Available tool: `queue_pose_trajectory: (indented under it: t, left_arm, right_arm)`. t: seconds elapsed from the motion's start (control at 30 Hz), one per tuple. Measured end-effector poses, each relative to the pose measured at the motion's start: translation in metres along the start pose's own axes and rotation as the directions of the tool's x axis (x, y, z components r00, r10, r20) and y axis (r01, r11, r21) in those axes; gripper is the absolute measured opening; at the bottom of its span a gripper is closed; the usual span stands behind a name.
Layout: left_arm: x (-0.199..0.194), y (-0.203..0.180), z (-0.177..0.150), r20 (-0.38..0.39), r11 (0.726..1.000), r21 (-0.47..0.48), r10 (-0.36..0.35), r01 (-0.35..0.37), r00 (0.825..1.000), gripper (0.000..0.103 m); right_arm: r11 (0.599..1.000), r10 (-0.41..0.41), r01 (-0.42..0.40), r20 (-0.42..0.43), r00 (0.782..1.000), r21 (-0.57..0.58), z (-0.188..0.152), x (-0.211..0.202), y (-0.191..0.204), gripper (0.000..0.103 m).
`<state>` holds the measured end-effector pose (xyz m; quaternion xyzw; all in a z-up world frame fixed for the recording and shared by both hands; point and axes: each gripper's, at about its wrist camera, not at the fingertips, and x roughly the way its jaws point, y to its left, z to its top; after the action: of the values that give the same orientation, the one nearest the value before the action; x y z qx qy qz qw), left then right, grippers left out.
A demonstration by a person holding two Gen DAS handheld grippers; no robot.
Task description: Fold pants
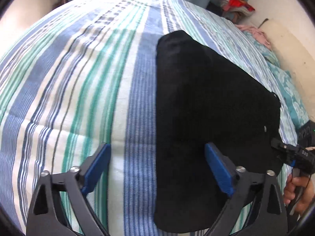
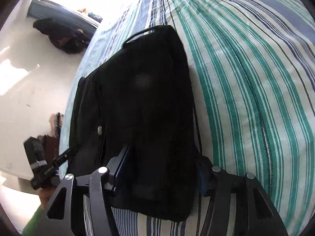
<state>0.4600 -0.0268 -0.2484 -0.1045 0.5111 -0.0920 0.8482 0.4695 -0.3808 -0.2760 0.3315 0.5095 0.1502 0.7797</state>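
The left gripper (image 1: 157, 169), a black linkage frame with two blue rubber-faced fingers (image 1: 97, 165), hangs with its jaws spread wide and nothing between them; one blue pad sits over the bare striped cover, the other over the near part of the dark garment. The right gripper (image 2: 161, 175), the same black frame with blue pads, also stands released, its fingers (image 2: 123, 167) parted on either side of the near end of the cloth, and whether they touch it cannot be told.

The folded black fabric pants (image 1: 206, 106) lie flat as a thick, roughly rectangular bundle on the bed with the white, blue and green striped cotton cover (image 1: 88, 82). In the right wrist view the pants (image 2: 141, 98) run lengthwise close beside the bed's left edge, with the wide striped cover (image 2: 246, 78) stretching away to the right. A small pale button (image 2: 99, 130) shows on the layered side of the bundle nearest that edge.

In the left wrist view a bare hand (image 1: 297, 192) grips the handle of the other tool at the right edge of the bed. Beyond the far right corner a heap of red and mixed-colour clothes (image 1: 236, 5) rests against the pale wall. Off the bed's left edge, a dark pile of clothing (image 2: 61, 35) lies on the pale floor (image 2: 35, 90).
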Motion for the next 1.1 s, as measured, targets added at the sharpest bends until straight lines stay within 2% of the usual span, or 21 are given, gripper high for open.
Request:
queue_pose_trajectory:
  t: [0.07, 0.1, 0.13, 0.2, 0.27, 0.33, 0.37, 0.4, 0.47, 0.5, 0.6, 0.67, 0.73, 0.77, 0.83, 0.9, 1.0, 1.1]
  left_arm:
    - [-0.011, 0.008, -0.004, -0.004, 0.999, -0.021, -0.026, 0.026, 1.0, 0.102]
    - [-0.02, 0.01, -0.007, 0.006, 1.0, -0.015, -0.01, 0.01, 1.0, 0.102]
    - [-0.03, 0.011, -0.012, 0.02, 1.0, -0.002, 0.017, -0.017, 1.0, 0.102]
    - [-0.051, 0.01, -0.025, 0.045, 0.994, 0.043, 0.098, -0.1, 0.994, 0.1]
    - [-0.071, 0.007, -0.044, 0.082, 0.982, 0.1, 0.155, -0.163, 0.985, 0.1]
    - [-0.089, 0.002, -0.065, 0.126, 0.959, 0.139, 0.232, -0.248, 0.965, 0.1]
    - [-0.097, -0.003, -0.076, 0.146, 0.947, 0.156, 0.259, -0.28, 0.955, 0.101]
    - [-0.106, -0.006, -0.089, 0.17, 0.939, 0.17, 0.273, -0.301, 0.947, 0.101]
    - [-0.124, -0.018, -0.112, 0.218, 0.921, 0.175, 0.308, -0.347, 0.926, 0.101]
    - [-0.13, -0.027, -0.12, 0.235, 0.915, 0.172, 0.321, -0.364, 0.917, 0.101]
    - [-0.148, -0.047, -0.139, 0.234, 0.907, 0.178, 0.337, -0.381, 0.912, 0.101]
    - [-0.16, -0.061, -0.149, 0.226, 0.902, 0.183, 0.35, -0.392, 0.909, 0.101]
    - [-0.175, -0.071, -0.162, 0.235, 0.893, 0.194, 0.359, -0.405, 0.903, 0.101]
    - [-0.181, -0.073, -0.167, 0.218, 0.898, 0.193, 0.354, -0.396, 0.909, 0.101]
    - [-0.191, -0.075, -0.176, 0.153, 0.92, 0.19, 0.317, -0.343, 0.936, 0.101]
    - [-0.202, -0.075, -0.184, 0.128, 0.941, 0.176, 0.268, -0.288, 0.955, 0.101]
    - [-0.217, -0.074, -0.19, 0.141, 0.956, 0.155, 0.229, -0.25, 0.963, 0.101]
    - [-0.226, -0.073, -0.192, 0.149, 0.958, 0.147, 0.224, -0.245, 0.963, 0.101]
  right_arm:
    - [0.999, 0.046, -0.046, 0.027, 0.999, -0.005, -0.006, -0.009, -0.007, 0.057]
    - [0.998, 0.063, -0.063, 0.029, 0.998, -0.004, -0.011, -0.014, -0.011, 0.057]
    - [0.997, 0.079, -0.079, 0.033, 0.996, -0.003, -0.015, -0.022, -0.016, 0.057]
    - [0.996, 0.087, -0.088, 0.05, 0.995, 0.019, -0.023, -0.041, -0.024, 0.066]
    - [0.998, 0.049, -0.053, 0.08, 0.996, 0.045, -0.04, -0.069, -0.028, 0.069]
    - [0.999, 0.013, -0.017, 0.117, 0.993, 0.031, -0.06, -0.097, -0.024, 0.071]
    - [1.0, -0.017, 0.016, 0.142, 0.99, 0.006, -0.071, -0.112, -0.018, 0.078]
    - [0.998, -0.063, 0.067, 0.172, 0.983, -0.019, -0.082, -0.124, -0.01, 0.089]
    - [0.982, -0.162, 0.18, 0.231, 0.959, -0.062, -0.108, -0.143, 0.009, 0.103]
    - [0.97, -0.202, 0.229, 0.254, 0.946, -0.084, -0.12, -0.149, 0.02, 0.103]
    - [0.92, -0.316, 0.363, 0.271, 0.909, -0.145, -0.162, -0.151, 0.052, 0.103]
    - [0.884, -0.396, 0.449, 0.297, 0.869, -0.133, -0.198, -0.162, 0.062, 0.103]
    - [0.869, -0.43, 0.484, 0.329, 0.841, -0.103, -0.222, -0.169, 0.071, 0.103]
    - [0.857, -0.454, 0.507, 0.334, 0.826, -0.092, -0.232, -0.174, 0.076, 0.103]
    - [0.831, -0.491, 0.549, 0.35, 0.798, -0.088, -0.249, -0.178, 0.091, 0.103]
    - [0.817, -0.497, 0.568, 0.374, 0.783, -0.103, -0.265, -0.186, 0.107, 0.103]
    - [0.791, -0.491, 0.592, 0.418, 0.764, -0.154, -0.276, -0.192, 0.137, 0.103]
    - [0.777, -0.48, 0.601, 0.439, 0.76, -0.19, -0.283, -0.196, 0.158, 0.103]
